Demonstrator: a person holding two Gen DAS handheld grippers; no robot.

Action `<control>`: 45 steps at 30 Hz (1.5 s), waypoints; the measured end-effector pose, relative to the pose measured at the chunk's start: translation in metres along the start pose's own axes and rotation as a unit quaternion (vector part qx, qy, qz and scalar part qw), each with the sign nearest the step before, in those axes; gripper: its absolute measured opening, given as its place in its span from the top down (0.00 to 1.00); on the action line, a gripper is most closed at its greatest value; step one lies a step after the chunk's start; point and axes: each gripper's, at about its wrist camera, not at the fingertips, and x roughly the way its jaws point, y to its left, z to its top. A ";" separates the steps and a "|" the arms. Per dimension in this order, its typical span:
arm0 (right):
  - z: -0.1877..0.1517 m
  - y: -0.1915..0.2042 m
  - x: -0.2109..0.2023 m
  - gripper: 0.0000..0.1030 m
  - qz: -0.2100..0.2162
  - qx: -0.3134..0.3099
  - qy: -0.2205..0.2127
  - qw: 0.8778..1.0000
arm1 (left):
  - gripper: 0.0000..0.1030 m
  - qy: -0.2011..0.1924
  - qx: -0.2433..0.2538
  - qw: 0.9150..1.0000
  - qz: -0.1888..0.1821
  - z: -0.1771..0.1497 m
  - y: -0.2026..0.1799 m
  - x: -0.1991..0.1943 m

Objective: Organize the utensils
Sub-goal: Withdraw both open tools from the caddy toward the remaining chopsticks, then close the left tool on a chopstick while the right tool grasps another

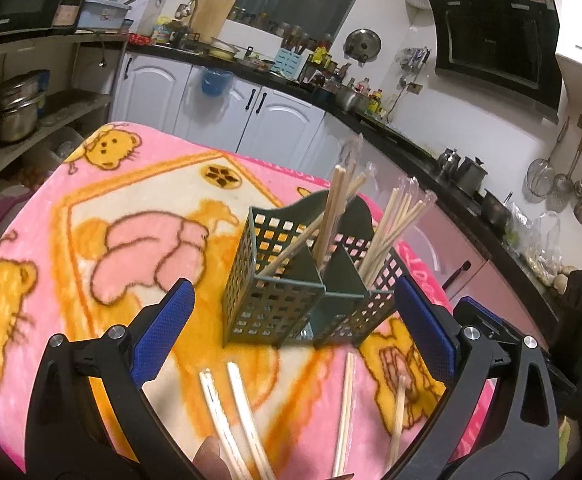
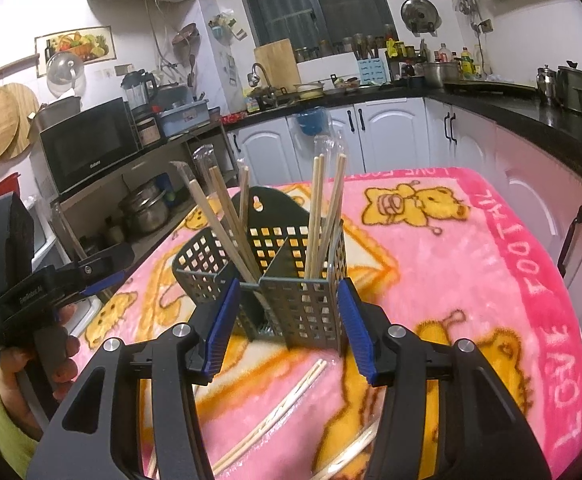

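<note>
While both tongs gape apart, green holder just ahead between right tongs, left tongs near, loose chopsticks below.

My worktop wears a pink blanket printed with yellow bears. Straight ahead of my jaws a green perforated caddy stands upright on it. Loose wooden chopsticks lie flat on the blanket beneath my jaws.
</note>
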 end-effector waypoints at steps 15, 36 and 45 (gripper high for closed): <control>-0.019 0.001 0.006 0.52 -0.002 -0.007 0.029 1.000 | 0.10 0.032 0.006 0.999 0.013 -0.025 0.003 0.008; -0.043 0.008 0.036 0.36 0.004 -0.004 0.087 0.996 | 0.10 0.078 0.004 0.996 0.050 -0.056 0.021 0.022; -0.052 0.008 0.049 0.35 0.004 -0.003 0.113 0.994 | 0.10 0.092 -0.005 0.993 0.068 -0.061 0.034 0.028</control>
